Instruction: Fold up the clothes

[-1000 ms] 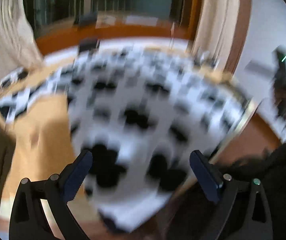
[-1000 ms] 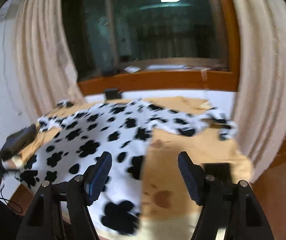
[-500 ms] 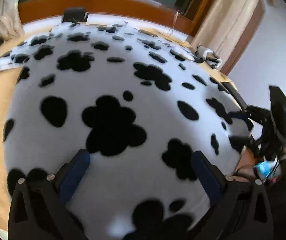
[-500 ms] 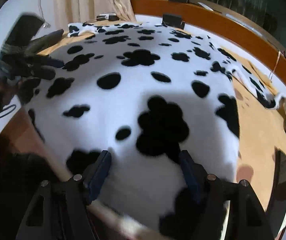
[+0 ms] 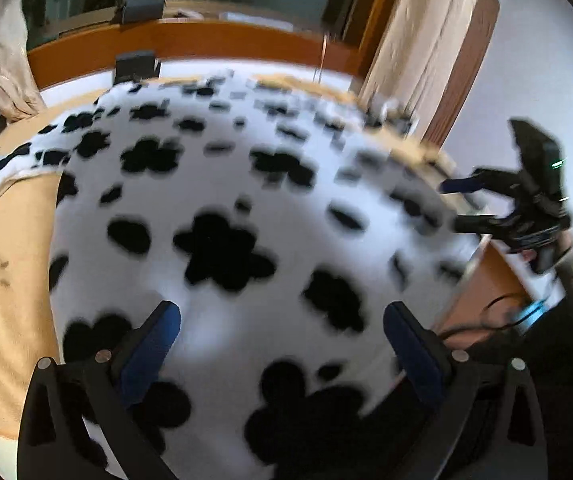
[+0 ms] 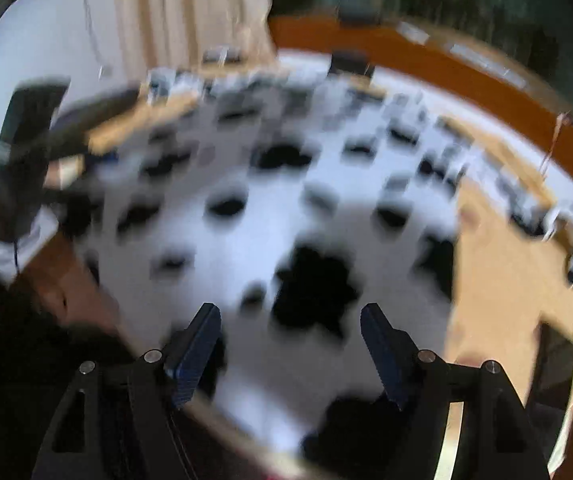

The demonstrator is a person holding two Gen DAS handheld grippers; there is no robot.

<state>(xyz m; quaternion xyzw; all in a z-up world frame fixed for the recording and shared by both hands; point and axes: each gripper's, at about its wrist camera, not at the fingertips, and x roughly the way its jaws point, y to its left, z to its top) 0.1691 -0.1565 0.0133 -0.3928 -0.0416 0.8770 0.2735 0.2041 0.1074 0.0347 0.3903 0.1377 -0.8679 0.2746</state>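
A white garment with black paw-shaped spots lies spread over a tan-covered table; in the right wrist view the garment is blurred by motion. My left gripper hovers open over the garment's near part, with only cloth showing between its blue pads. The right gripper is open too, above a large black spot near the front edge. Seen from the left wrist, the right gripper reaches in over the garment's right edge. The left gripper shows as a dark blur at the left.
A small black box stands at the table's far edge below a wooden window sill. Curtains hang at both sides. Cables and a lit device lie off the table's right edge. A dark flat object rests on the bare cover.
Both grippers have come down and in over the near part of the garment, each with its jaws still apart. The right wrist view has swung and is now blurred.
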